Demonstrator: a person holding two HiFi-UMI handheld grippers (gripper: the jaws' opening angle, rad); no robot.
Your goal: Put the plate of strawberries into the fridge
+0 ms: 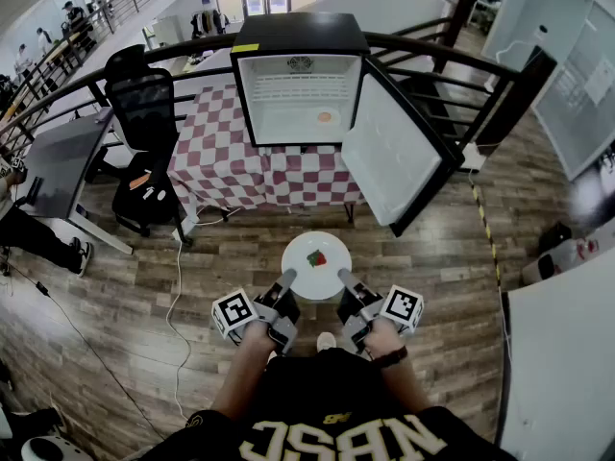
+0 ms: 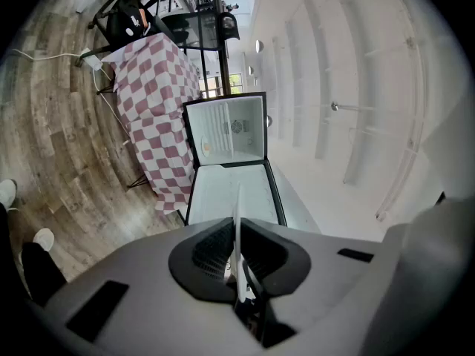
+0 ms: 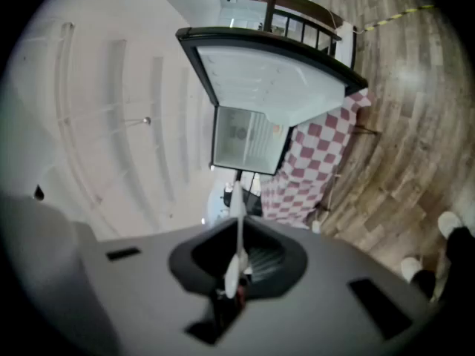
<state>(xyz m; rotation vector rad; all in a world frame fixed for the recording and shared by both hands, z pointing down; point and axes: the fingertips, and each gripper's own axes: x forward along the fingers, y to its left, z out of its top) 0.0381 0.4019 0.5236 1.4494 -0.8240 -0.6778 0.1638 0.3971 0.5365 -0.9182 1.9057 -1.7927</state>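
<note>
A white plate (image 1: pixel 306 275) with a few strawberries (image 1: pixel 316 257) hangs level above the wood floor, in front of my body. My left gripper (image 1: pixel 288 279) is shut on its left rim and my right gripper (image 1: pixel 344 277) is shut on its right rim. In the left gripper view the plate (image 2: pixel 237 221) shows edge-on between the pads of the left gripper (image 2: pixel 239 262). The right gripper view shows the plate (image 3: pixel 238 225) the same way in the right gripper (image 3: pixel 236 265). The small black fridge (image 1: pixel 300 99) stands ahead on a table, its door (image 1: pixel 389 157) swung open to the right.
A small orange thing (image 1: pixel 325 117) lies inside the fridge. The fridge's table wears a red-and-white checked cloth (image 1: pixel 231 161). A black office chair (image 1: pixel 144 94) and a grey desk (image 1: pixel 58 161) stand at the left. A white cable (image 1: pixel 173 296) runs over the floor; a white counter (image 1: pixel 567 353) is at the right.
</note>
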